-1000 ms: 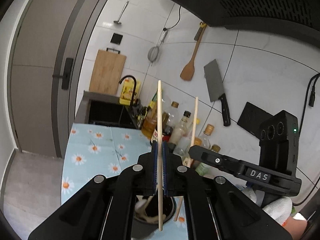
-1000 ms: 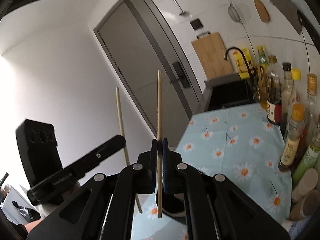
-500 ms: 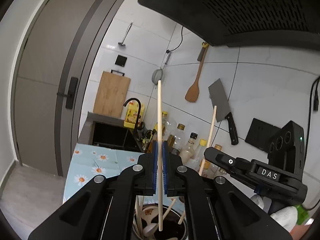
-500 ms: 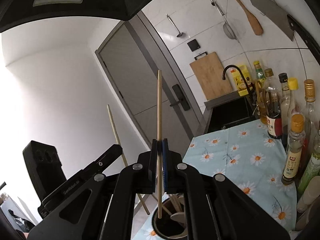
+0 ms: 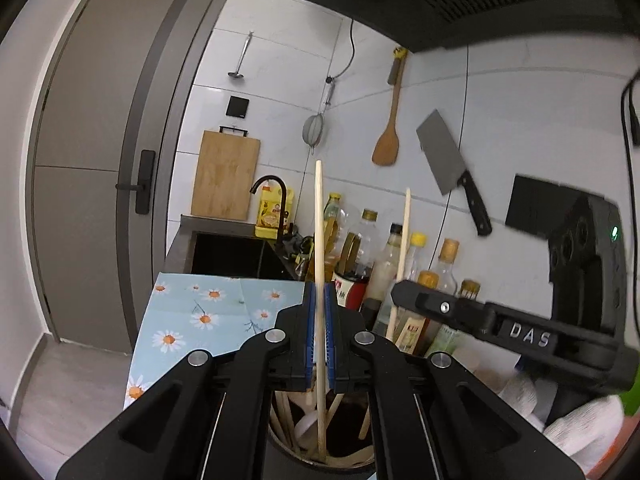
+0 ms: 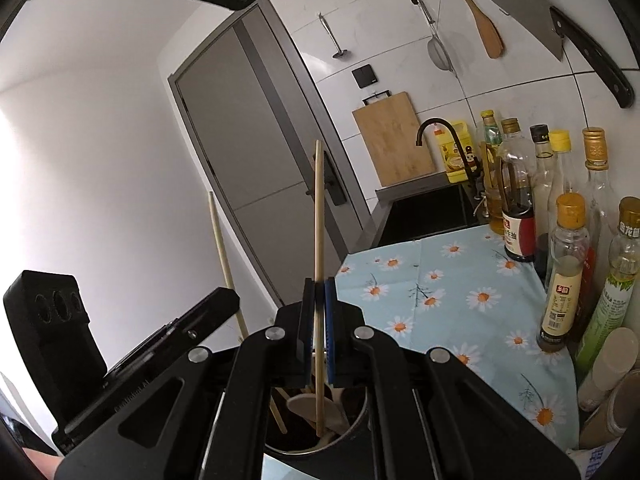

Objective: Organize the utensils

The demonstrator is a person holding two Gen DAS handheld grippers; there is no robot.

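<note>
Daisy-print blue tablecloth (image 6: 440, 300) beneath dark round utensil holder (image 6: 356, 428). Left gripper (image 5: 319, 336) and right gripper (image 6: 318, 332) each clamped on upright pale wooden chopstick (image 5: 319, 240), tips already inside holder, presumably for dropping in.

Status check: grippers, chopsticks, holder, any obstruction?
Left gripper shut on chopstick; right gripper shut on chopstick. Both tips inside holder mouth, among spoons and sticks. Nothing blocking; bottles stand apart.
</note>
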